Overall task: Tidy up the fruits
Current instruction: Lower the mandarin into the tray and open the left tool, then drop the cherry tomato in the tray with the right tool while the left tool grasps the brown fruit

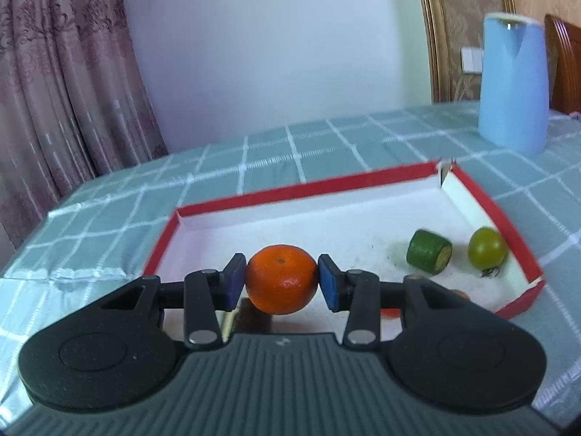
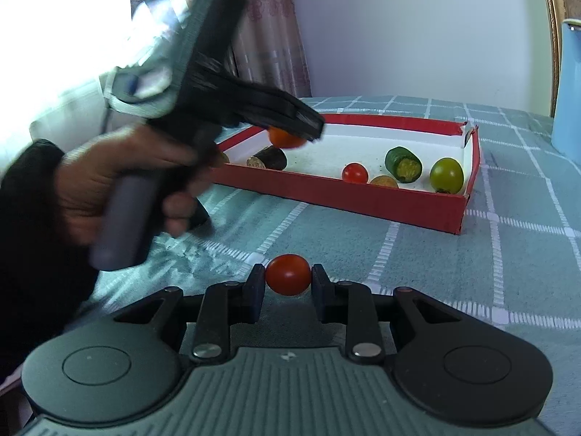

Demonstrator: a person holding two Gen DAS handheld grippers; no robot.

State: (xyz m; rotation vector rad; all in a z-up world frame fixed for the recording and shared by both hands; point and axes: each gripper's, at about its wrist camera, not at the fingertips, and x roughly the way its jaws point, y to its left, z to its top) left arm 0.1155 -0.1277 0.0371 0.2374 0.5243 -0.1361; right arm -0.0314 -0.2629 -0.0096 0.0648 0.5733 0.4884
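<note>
An orange mandarin (image 1: 281, 279) is pinched between the pads of the left gripper (image 1: 282, 281), stem dimple turned upward, held over the red-walled tray (image 1: 301, 186). Ahead and to the right of that gripper a green cucumber piece (image 1: 429, 252) lies in the tray, long axis pointing toward the near right, cut end facing the camera. A red cherry tomato (image 2: 288, 274) is clamped in the right gripper (image 2: 288, 276), above the checked tablecloth (image 2: 472, 272), short of the tray.

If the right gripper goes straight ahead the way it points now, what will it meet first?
Probably the near red wall of the box. The right gripper, shut on a cherry tomato, points down over bare tablecloth toward it; depth is unclear.
</note>
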